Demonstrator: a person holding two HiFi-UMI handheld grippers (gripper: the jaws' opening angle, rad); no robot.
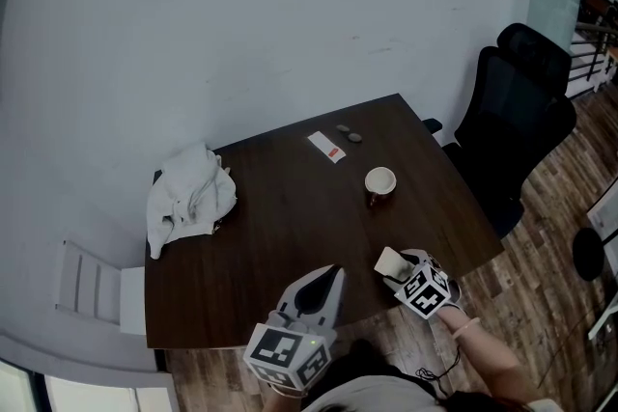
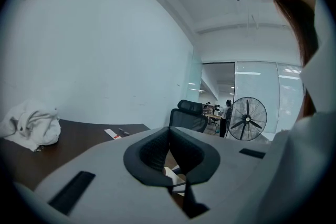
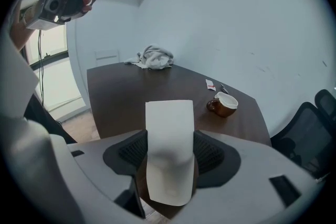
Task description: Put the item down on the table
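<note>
A person stands at the near edge of a dark wooden desk [image 1: 280, 236] in an office, working a pair of hand-held tongs in each hand. The right tongs [image 1: 391, 263], at lower right of centre in the head view, are clamped on a white card [image 1: 389, 260]. The right gripper view shows the card [image 3: 169, 128] pinched flat between the two black pads of those tongs [image 3: 169, 150]. One end juts forward over the desk's near edge and the other curls down behind the pads. The card is not lying on the desk, and whether any part of it touches the wood cannot be made out.

The left tongs [image 1: 333, 277] hover at lower centre of the head view, just left of the right pair and pointing towards the far side of the desk. In the left gripper view their pads [image 2: 169, 136] are drawn together in a closed point, with nothing gripped between them.

Further back on the desk, right of centre, stands a brown cup [image 1: 379, 181] with a white inside. Beyond it, near the far edge, lies a small white packet [image 1: 327, 147] with a red mark, and two small dark objects [image 1: 348, 132] lie just beside that. A crumpled white cloth [image 1: 191, 193] is heaped at the desk's left edge. A black office chair [image 1: 517, 121] stands off the desk's right corner on a wood-plank floor [image 1: 541, 207]. A standing fan [image 2: 248, 119] shows at right in the left gripper view.
</note>
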